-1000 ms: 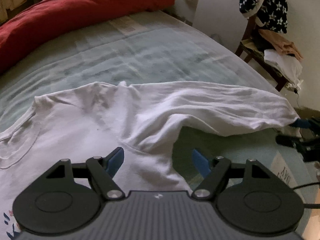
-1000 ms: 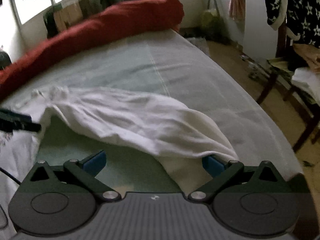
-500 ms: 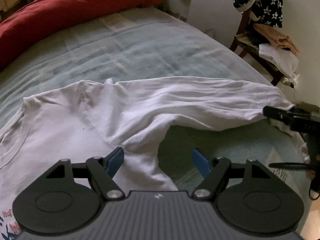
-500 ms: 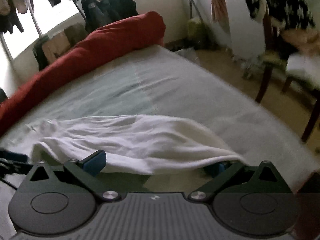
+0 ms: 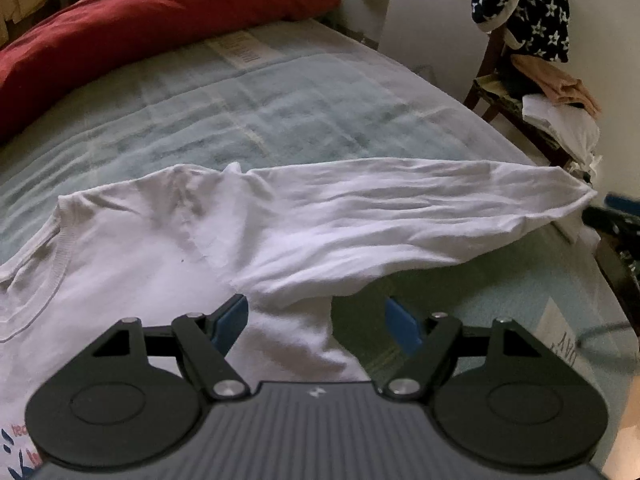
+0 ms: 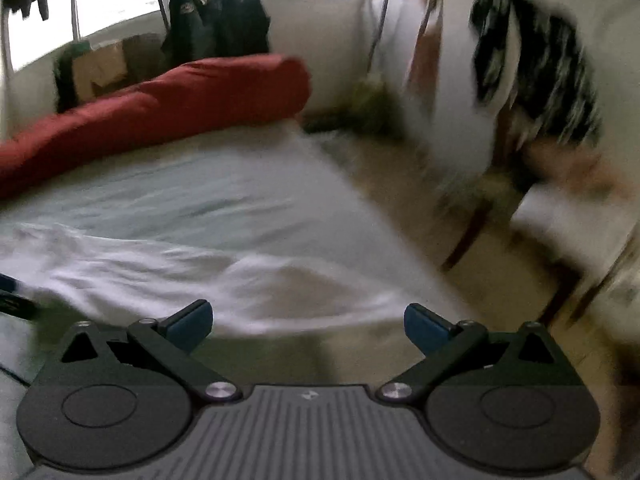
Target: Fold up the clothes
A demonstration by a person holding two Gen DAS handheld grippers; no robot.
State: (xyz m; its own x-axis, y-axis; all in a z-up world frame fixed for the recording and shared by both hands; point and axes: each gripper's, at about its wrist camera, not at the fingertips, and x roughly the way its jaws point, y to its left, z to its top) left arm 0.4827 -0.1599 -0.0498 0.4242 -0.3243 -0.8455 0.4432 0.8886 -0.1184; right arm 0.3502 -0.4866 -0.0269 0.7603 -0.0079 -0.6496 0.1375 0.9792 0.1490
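**Q:** What are the two claws doing?

**A:** The left claw [image 5: 316, 320] has its blue-padded jaws spread wide and holds nothing; it hovers low over the armpit area of a white long-sleeved shirt [image 5: 132, 280]. The right claw [image 6: 308, 322] is also spread wide and empty, just short of the sleeve's end, though its view is blurred.

**Q:** Where is the shirt?

**A:** On a bed [image 5: 248, 112] with a pale green-blue sheet. The body lies flat, front up, with the ribbed neckline at the left. One sleeve [image 5: 400, 216] stretches out sideways across the sheet, its cuff near the bed's edge. Beyond lie a red bolster [image 5: 160, 12] along the far side and a chair [image 5: 516, 108] piled with clothes off to the right.

**Q:** How far along is the folding?

**A:** Judging from what shows, the shirt is spread out and this sleeve extended, with no fold visible in the part in view. The sleeve and body remain to be folded in. The other sleeve and the hem are out of view.

**Q:** How does the shirt look?

**A:** Thin, soft, creased along the sleeve, with a coloured print near the lower left.
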